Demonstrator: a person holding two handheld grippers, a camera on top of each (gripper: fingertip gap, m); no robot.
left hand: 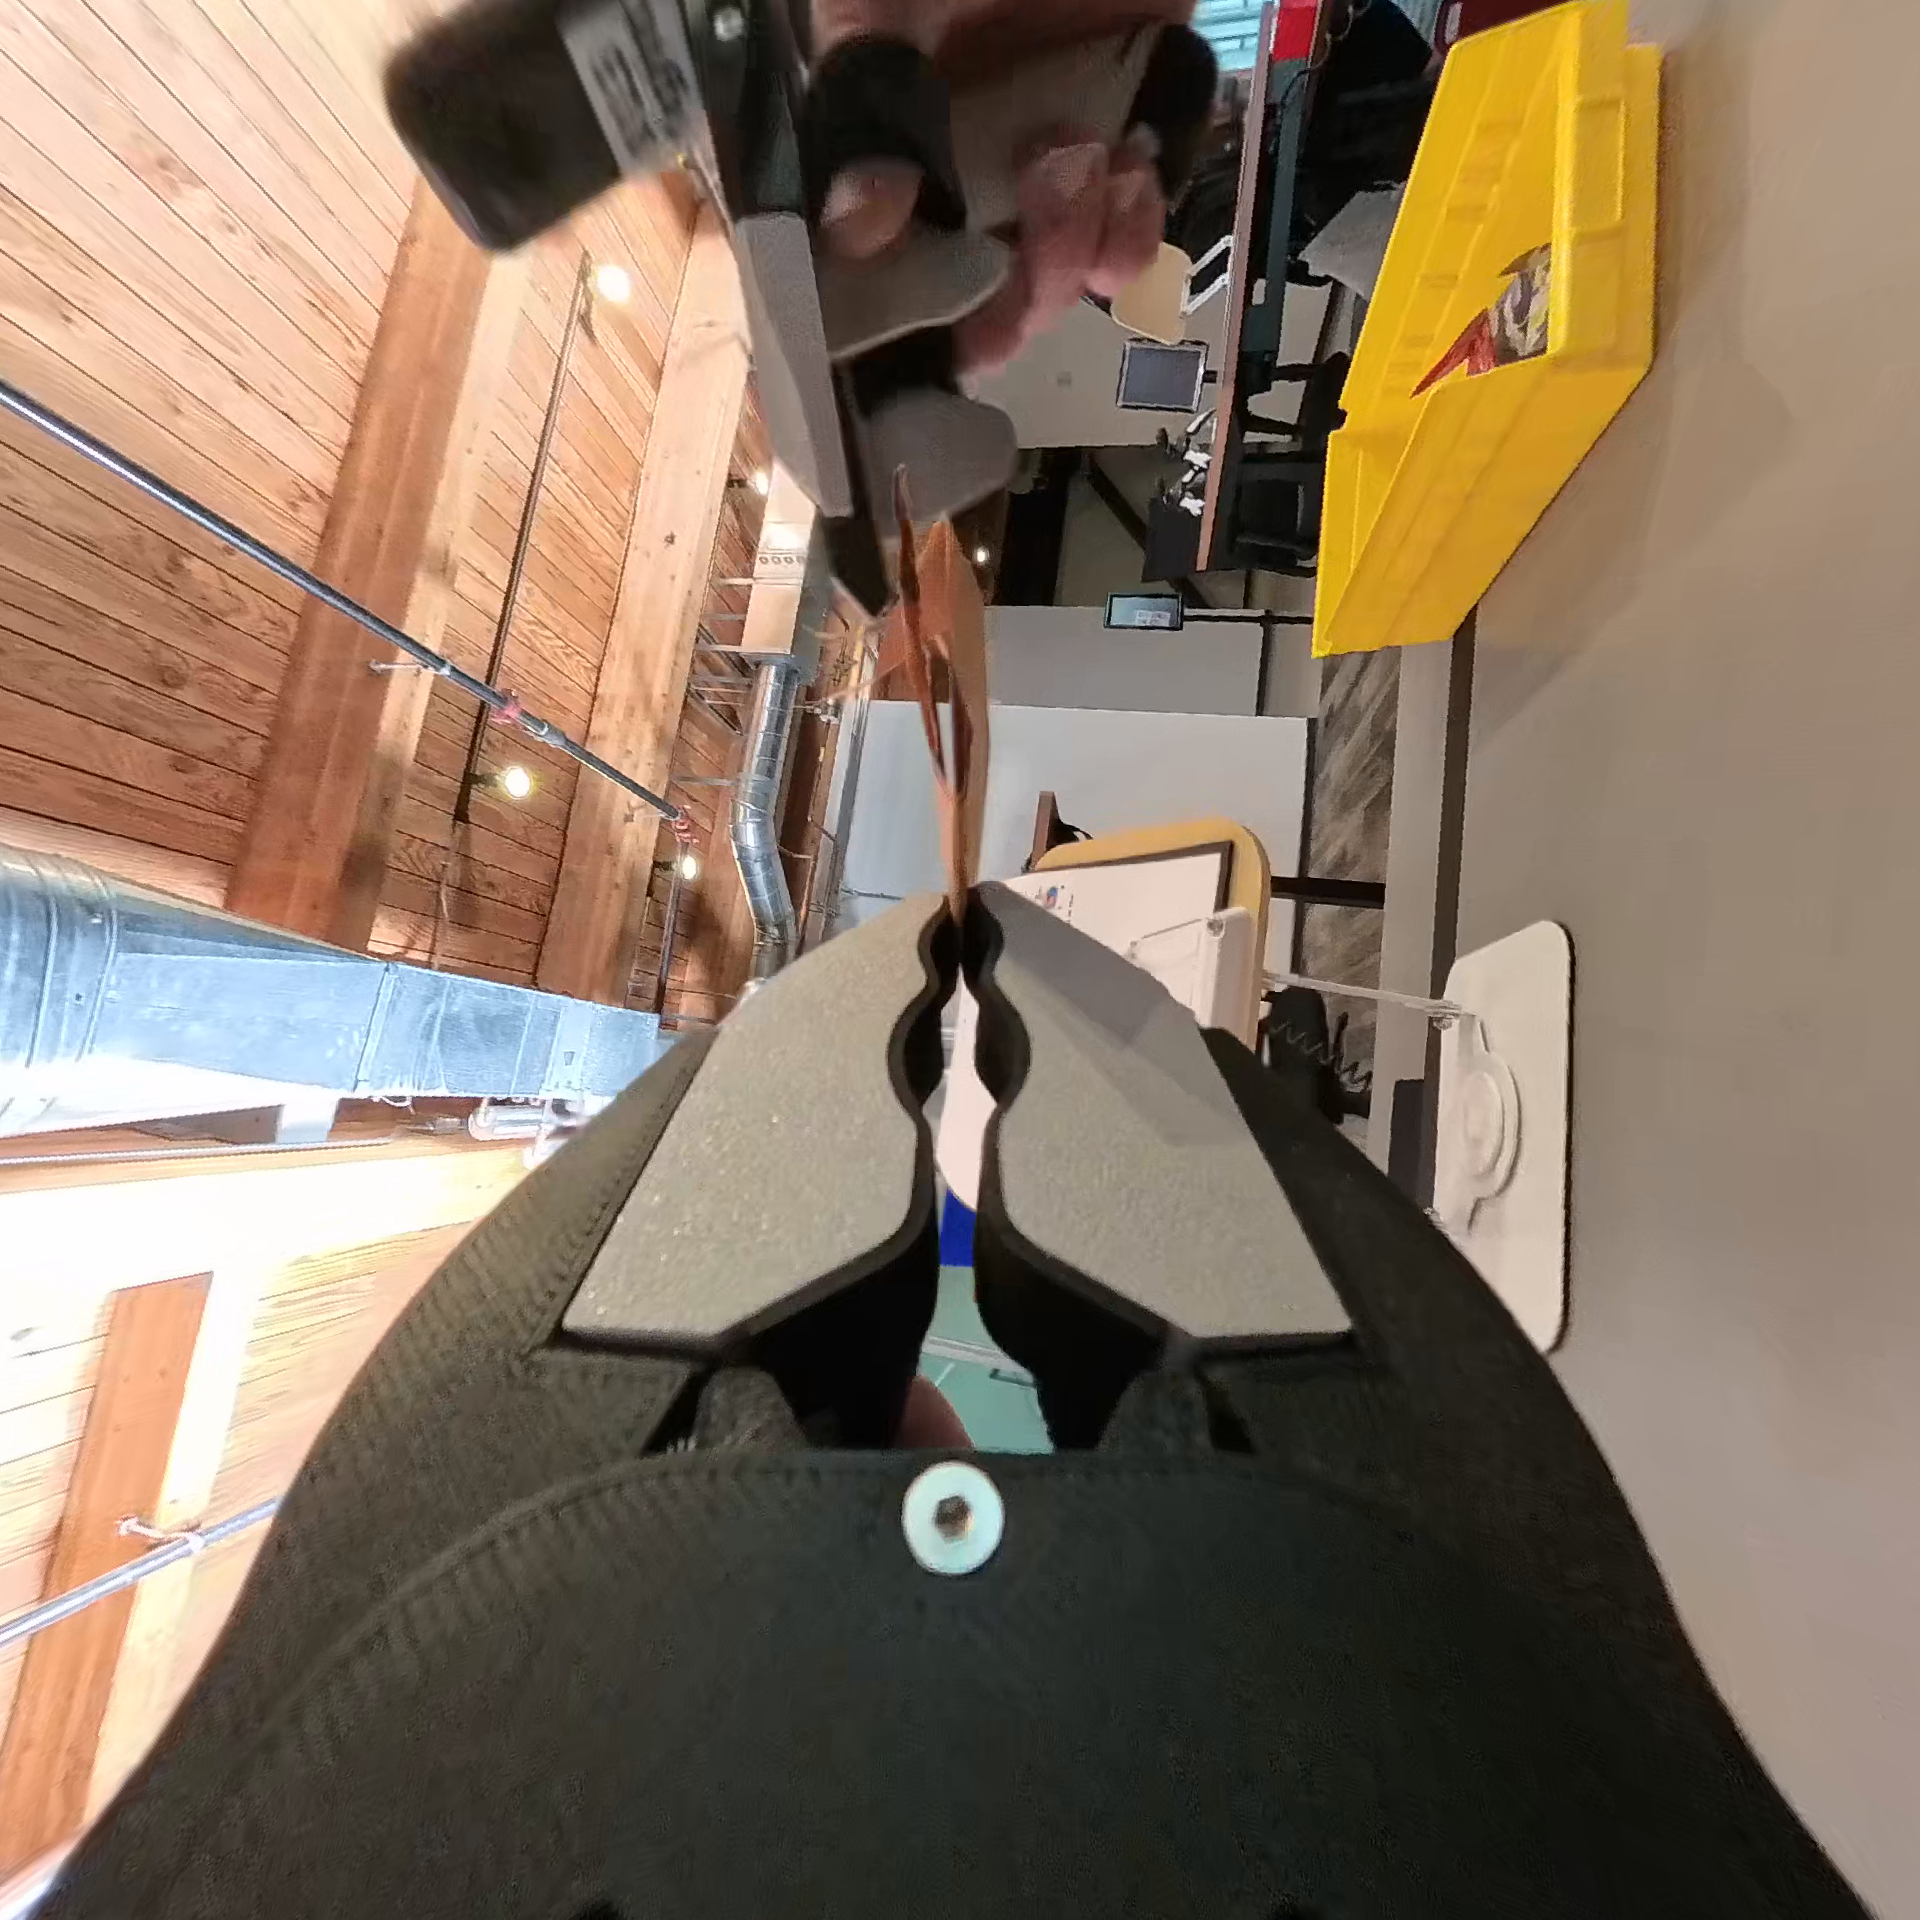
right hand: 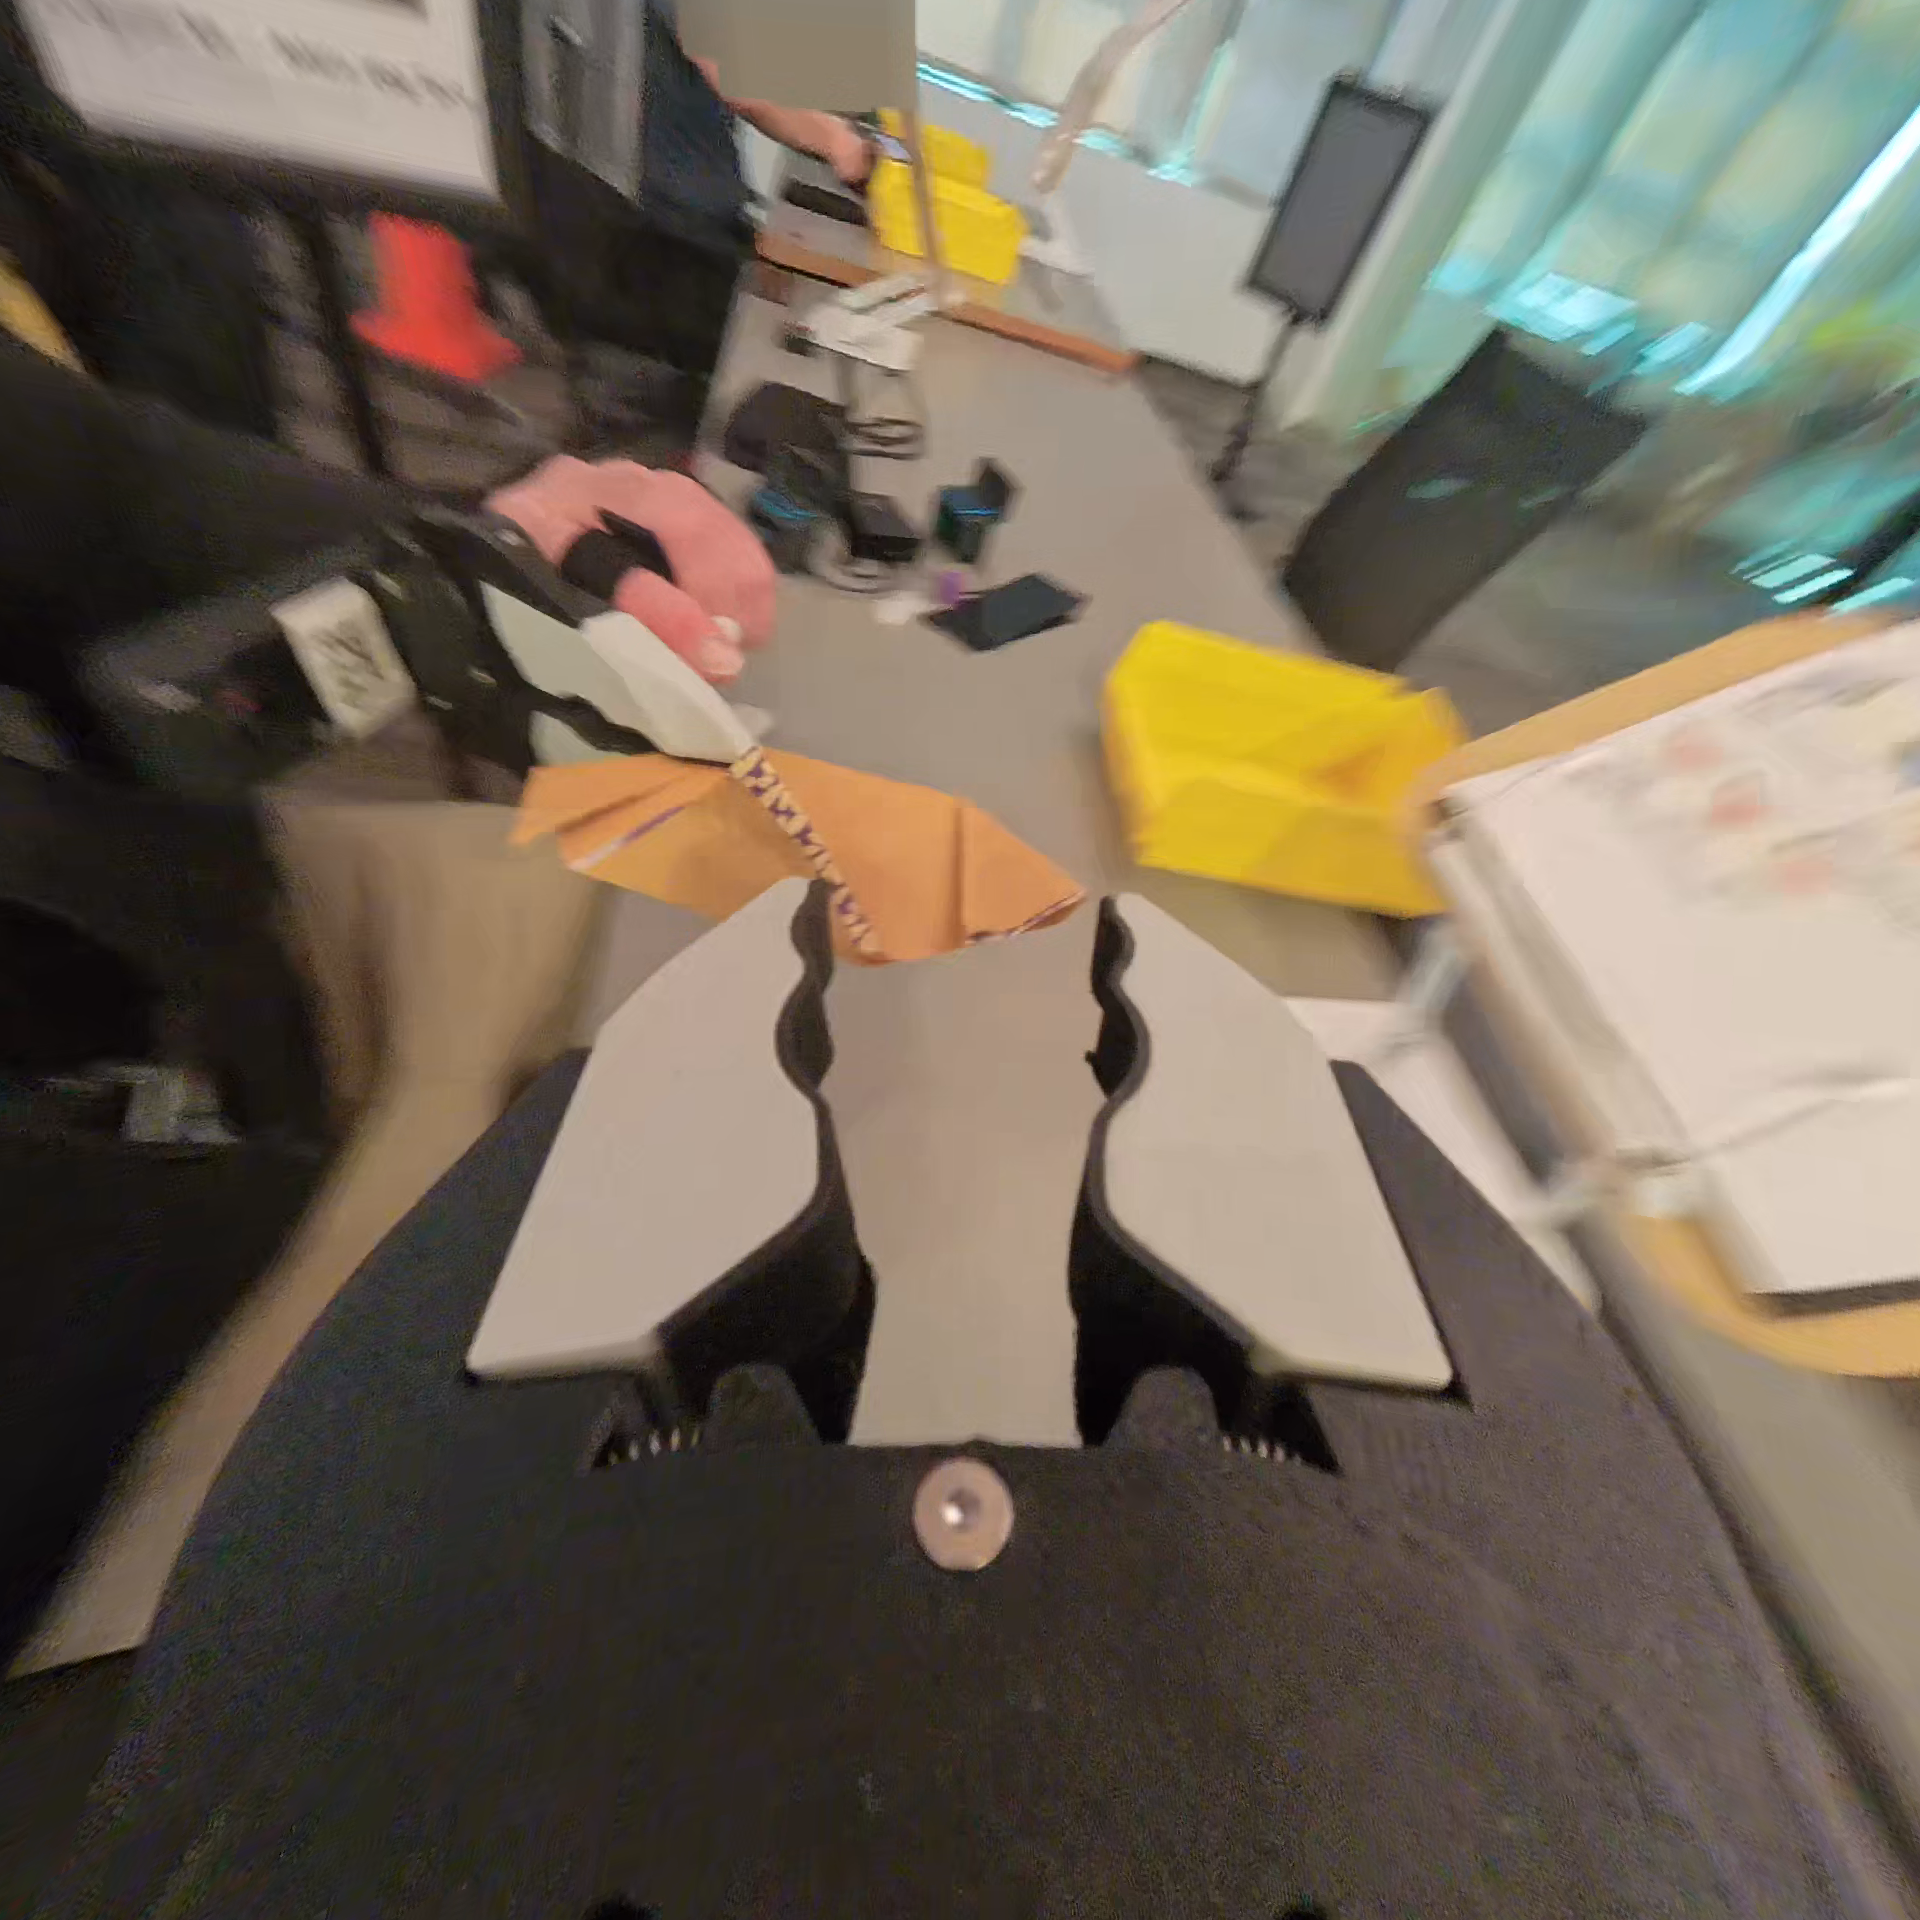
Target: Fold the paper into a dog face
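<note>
The orange folded paper (right hand: 831,842), with a purple patterned strip along one fold, hangs in the air above the grey table (right hand: 987,644). My left gripper (left hand: 961,920) is shut on one edge of the paper (left hand: 961,675), which shows edge-on in the left wrist view. It also shows in the right wrist view (right hand: 743,750), held by a hand, pinching the paper's top. My right gripper (right hand: 961,914) is open, and the paper's lower corner sits just past its fingertips. In the left wrist view the right gripper (left hand: 904,520) reaches the paper's far end.
A yellow bin (right hand: 1278,769) stands on the table to the right of the paper; it shows in the left wrist view (left hand: 1486,343) too. A white board on a wooden-edged table (right hand: 1704,935) is at the right. A white stand base (left hand: 1507,1132) sits on the table. Several dark gadgets (right hand: 883,520) lie farther back.
</note>
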